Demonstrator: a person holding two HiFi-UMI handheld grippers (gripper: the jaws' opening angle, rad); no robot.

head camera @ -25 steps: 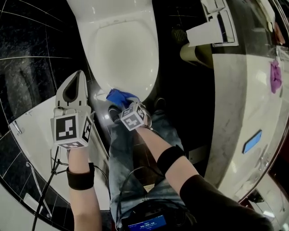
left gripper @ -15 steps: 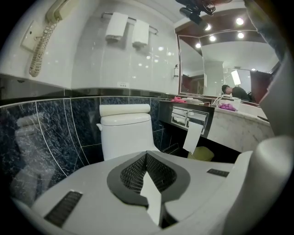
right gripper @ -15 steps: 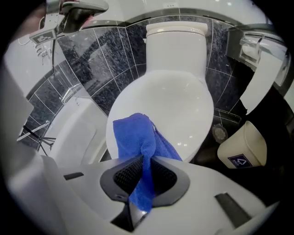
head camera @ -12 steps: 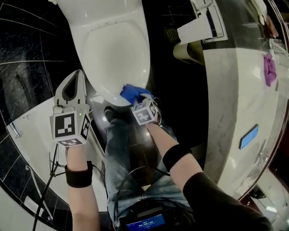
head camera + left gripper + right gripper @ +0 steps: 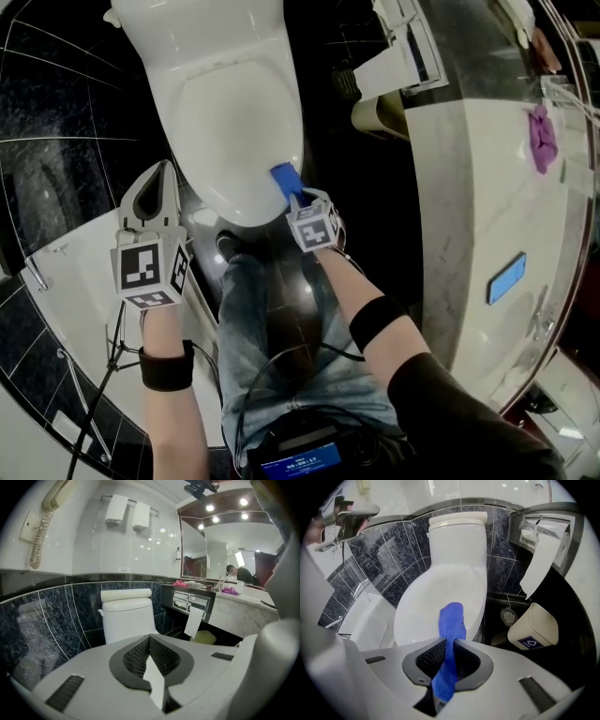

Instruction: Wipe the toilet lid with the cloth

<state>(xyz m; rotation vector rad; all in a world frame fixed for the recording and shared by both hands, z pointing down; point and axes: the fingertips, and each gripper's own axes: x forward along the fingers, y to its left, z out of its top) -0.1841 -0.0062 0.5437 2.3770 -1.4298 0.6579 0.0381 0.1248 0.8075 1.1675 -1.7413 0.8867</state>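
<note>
The white toilet lid (image 5: 234, 122) is down, and it also fills the middle of the right gripper view (image 5: 440, 597). My right gripper (image 5: 295, 197) points steeply down at the lid's near right edge. It is shut on a blue cloth (image 5: 285, 180), which runs as a narrow strip between the pads (image 5: 451, 625) onto the lid. My left gripper (image 5: 166, 171) hovers left of the bowl, shut and empty. In the left gripper view (image 5: 150, 644) it faces the toilet tank (image 5: 126, 616).
A beige waste bin (image 5: 533, 627) and a floor drain (image 5: 509, 616) sit right of the toilet, under a paper holder (image 5: 403, 52). The marble counter (image 5: 487, 187) on the right carries a purple cloth (image 5: 541, 138). A white bathtub rim (image 5: 75, 272) lies left; the person's jeans (image 5: 272, 319) are below.
My right gripper has carried the blue cloth to the right along the lid's front edge, and the cloth now trails as a narrow strip. The left gripper has stayed about where it was.
</note>
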